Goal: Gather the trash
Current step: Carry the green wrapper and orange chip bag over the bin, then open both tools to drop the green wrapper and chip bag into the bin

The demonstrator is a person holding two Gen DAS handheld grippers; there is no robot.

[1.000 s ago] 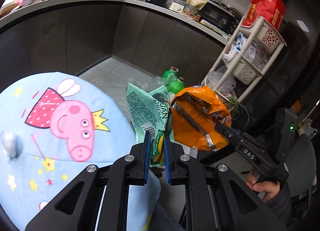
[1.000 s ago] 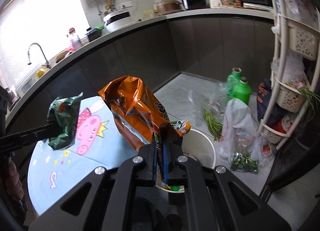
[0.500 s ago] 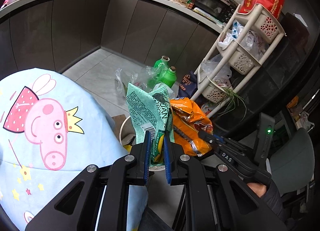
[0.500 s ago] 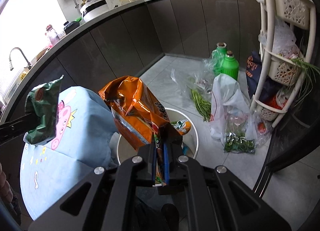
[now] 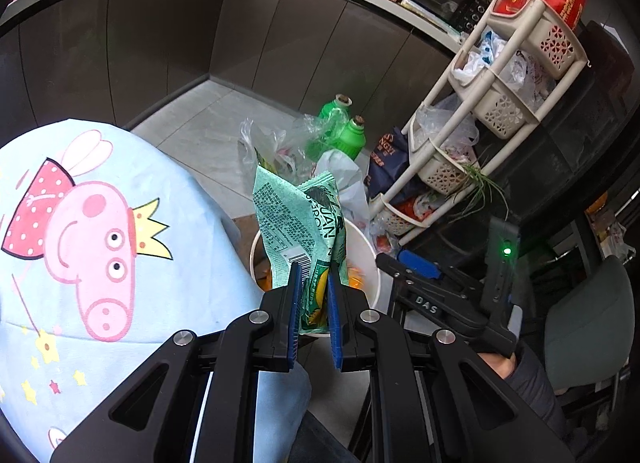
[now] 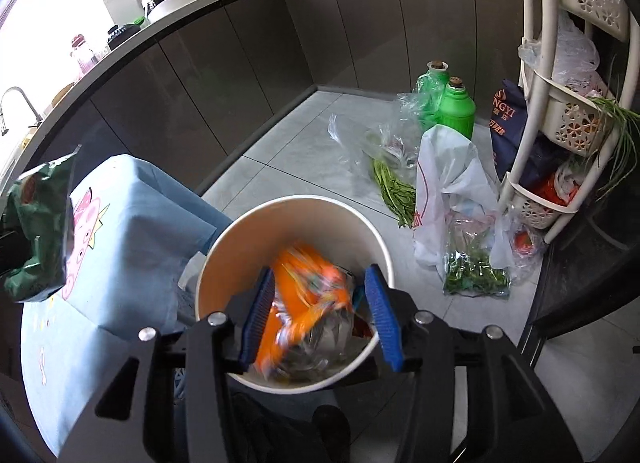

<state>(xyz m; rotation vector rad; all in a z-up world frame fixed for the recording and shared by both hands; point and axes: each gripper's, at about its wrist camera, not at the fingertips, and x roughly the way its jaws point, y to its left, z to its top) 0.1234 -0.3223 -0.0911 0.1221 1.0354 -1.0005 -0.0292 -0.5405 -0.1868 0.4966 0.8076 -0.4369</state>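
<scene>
Kitchen floor, grey tiles, white bin (image 6: 256,223) beside blue tablecloth (image 6: 132,231). Right gripper (image 6: 318,313) jaws just opened, released; orange bag (image 6: 308,283) dropping inside bin. Left gripper (image 5: 314,303) clenched on green wrapper (image 5: 292,219), bin rim at 12 o'clock. Next: advance over bin, release.

Green snack wrapper (image 5: 296,219): crumpled, upright, printed back facing out, barcode at lower edge; pinched at its bottom, above the white bin's (image 6: 320,207) near rim. Orange snack bag (image 6: 308,291): blurred, lying loose inside the bin against the near wall, atop clear plastic scraps. Bin round, open-topped, on the floor beside the blue-clothed table.
</scene>
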